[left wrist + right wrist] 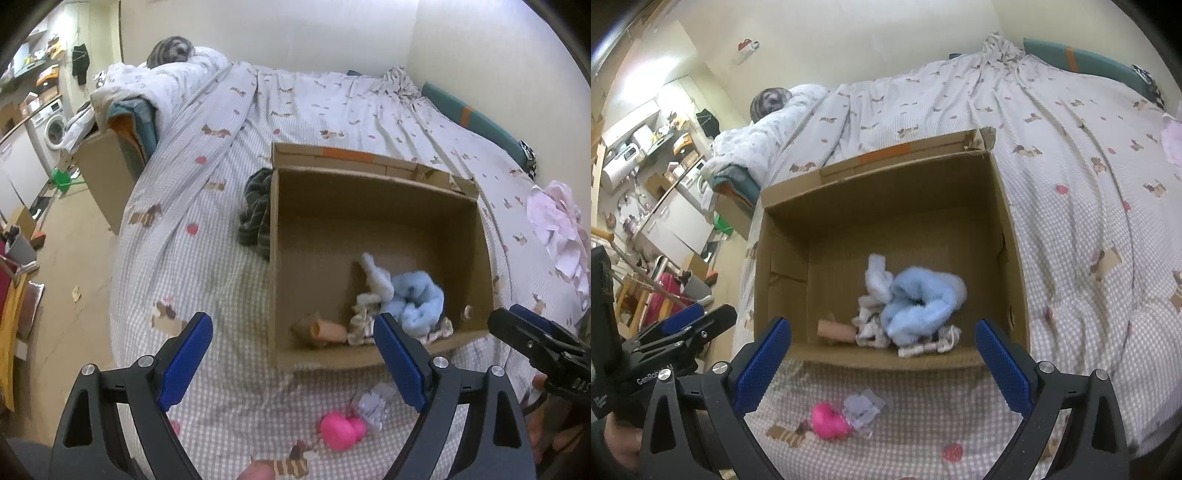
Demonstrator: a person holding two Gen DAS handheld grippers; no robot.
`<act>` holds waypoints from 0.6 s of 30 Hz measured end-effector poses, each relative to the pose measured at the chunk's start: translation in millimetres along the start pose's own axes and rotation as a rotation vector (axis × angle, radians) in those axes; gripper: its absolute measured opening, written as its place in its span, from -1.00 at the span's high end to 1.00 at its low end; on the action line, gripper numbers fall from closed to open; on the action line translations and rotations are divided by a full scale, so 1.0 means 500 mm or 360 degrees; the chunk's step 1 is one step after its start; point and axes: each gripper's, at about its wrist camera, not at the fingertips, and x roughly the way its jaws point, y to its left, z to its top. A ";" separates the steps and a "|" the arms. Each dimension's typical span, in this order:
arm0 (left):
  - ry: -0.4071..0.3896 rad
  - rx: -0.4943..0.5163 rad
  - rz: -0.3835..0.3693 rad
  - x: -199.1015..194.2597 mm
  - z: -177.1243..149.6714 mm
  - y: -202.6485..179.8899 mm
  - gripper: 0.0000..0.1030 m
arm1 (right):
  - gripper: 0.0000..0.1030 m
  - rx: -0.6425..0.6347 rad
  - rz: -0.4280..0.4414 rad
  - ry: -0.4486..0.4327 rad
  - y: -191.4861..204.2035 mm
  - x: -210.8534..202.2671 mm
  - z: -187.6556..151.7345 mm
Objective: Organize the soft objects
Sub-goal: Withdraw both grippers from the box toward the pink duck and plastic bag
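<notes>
**Both grippers wide and empty over the bed, soft things in the box**

An open cardboard box [376,206] sits on the bed [221,258], which is covered in a checked sheet with a dog print. Inside the box, toward its near wall, lies a fluffy light-blue cloth [417,299] with a white fuzzy piece [375,277] touching it at about 10 o'clock. Under and beside them is a doll [332,330] in a patterned dress, head pointing to 9 o'clock.

On the sheet just outside the near wall of the box lie a bright pink toy [341,430] and, touching it at about 1 o'clock, a small pale lilac piece [375,404]. A dark striped cloth [255,214] is bunched against the box's outer left wall. At 3 o'clock in the left wrist view, a pale pink cloth [557,229] lies on the sheet, well apart from the box.

The left gripper [293,354] hangs above the near edge of the box, its blue fingers [186,362] spread wide and holding nothing. The right gripper [882,363] hovers likewise, fingers [1004,363] wide and empty, with the pink toy [827,421] lying below and between them. The two grippers are side by side, each visible at the edge of the other's view.
</notes>
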 end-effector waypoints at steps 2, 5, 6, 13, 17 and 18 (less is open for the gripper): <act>0.0007 0.0009 0.0011 -0.006 -0.015 0.001 -0.70 | -1.00 -0.0024 -0.0002 0.0004 0.005 -0.007 -0.011; 0.0005 0.0031 0.0029 -0.011 -0.027 0.000 -0.70 | -1.00 -0.0049 -0.0015 0.0013 0.010 -0.013 -0.024; 0.0006 0.0036 0.0037 -0.013 -0.033 0.001 -0.70 | -1.00 -0.0050 -0.0014 0.0023 0.011 -0.014 -0.028; 0.0053 0.0034 0.0053 -0.011 -0.073 0.012 -0.70 | -1.00 -0.0018 -0.0023 0.0073 0.006 -0.015 -0.055; 0.0070 0.0090 0.0108 -0.001 -0.099 0.016 -0.70 | -1.00 -0.0008 -0.0046 0.0101 -0.006 -0.014 -0.069; 0.0079 0.0091 0.0115 0.002 -0.103 0.021 -0.70 | -1.00 -0.0001 -0.0053 0.0110 -0.013 -0.013 -0.072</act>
